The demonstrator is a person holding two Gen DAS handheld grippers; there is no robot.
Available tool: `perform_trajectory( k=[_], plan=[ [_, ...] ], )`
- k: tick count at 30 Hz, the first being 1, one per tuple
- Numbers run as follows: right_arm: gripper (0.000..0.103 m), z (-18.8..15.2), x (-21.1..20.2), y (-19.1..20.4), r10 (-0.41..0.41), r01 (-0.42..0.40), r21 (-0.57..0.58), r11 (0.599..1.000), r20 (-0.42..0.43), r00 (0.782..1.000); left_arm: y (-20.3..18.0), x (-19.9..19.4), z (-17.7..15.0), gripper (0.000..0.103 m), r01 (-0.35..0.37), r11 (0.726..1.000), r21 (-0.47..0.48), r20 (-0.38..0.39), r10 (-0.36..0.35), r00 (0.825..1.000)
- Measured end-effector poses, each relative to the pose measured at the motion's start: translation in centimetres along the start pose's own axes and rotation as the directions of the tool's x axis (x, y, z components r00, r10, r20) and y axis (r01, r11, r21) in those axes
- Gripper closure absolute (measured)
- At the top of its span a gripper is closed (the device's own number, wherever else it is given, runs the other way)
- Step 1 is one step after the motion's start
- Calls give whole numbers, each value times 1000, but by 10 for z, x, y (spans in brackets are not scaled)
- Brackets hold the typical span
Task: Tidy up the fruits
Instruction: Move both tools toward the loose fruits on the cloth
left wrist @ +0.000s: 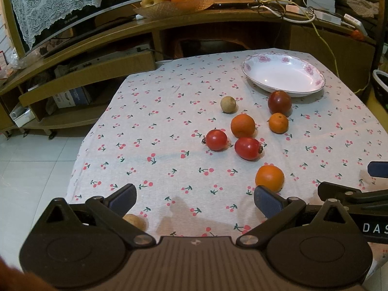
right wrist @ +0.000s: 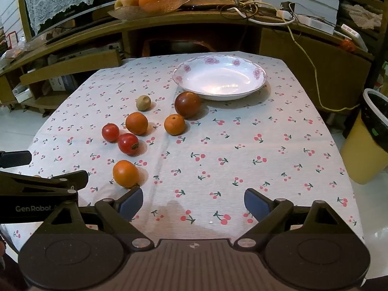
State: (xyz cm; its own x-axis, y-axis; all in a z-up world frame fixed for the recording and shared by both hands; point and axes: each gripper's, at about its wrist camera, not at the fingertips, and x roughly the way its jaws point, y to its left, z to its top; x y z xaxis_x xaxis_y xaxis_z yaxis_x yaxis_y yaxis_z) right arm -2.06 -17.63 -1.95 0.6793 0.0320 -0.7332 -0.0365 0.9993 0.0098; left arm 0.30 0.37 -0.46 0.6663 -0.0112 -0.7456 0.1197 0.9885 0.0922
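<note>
Orange and smooth, the nearest orange point(right wrist: 125, 173) sat low left of the right-wrist frame, the plate point(right wrist: 219, 95) empty at upper centre. We held the left gripper point(left wrist: 195, 200) and right gripper point(right wrist: 193, 201) spread wide, gripping nothing. We judged it light, firm, prone to rolling; take it across its widest middle.

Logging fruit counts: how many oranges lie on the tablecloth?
3: one nearest the left gripper, one mid-cluster by the tomatoes, one just below the dark fruit. None in the plate.
</note>
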Motion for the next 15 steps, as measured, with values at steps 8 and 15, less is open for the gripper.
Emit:
perform_trajectory(
  k=[8,15],
  plan=[
    [14,1,2,1,19,-19,-8,1000,-5,1000,4,2,-1,0,0,1000,-7,-2,0,1000],
    [18,4,6,6,49,-49,-25,998,-8,999,13,4,-3,0,11,999,-33,-9,-11,1000]
  ],
)
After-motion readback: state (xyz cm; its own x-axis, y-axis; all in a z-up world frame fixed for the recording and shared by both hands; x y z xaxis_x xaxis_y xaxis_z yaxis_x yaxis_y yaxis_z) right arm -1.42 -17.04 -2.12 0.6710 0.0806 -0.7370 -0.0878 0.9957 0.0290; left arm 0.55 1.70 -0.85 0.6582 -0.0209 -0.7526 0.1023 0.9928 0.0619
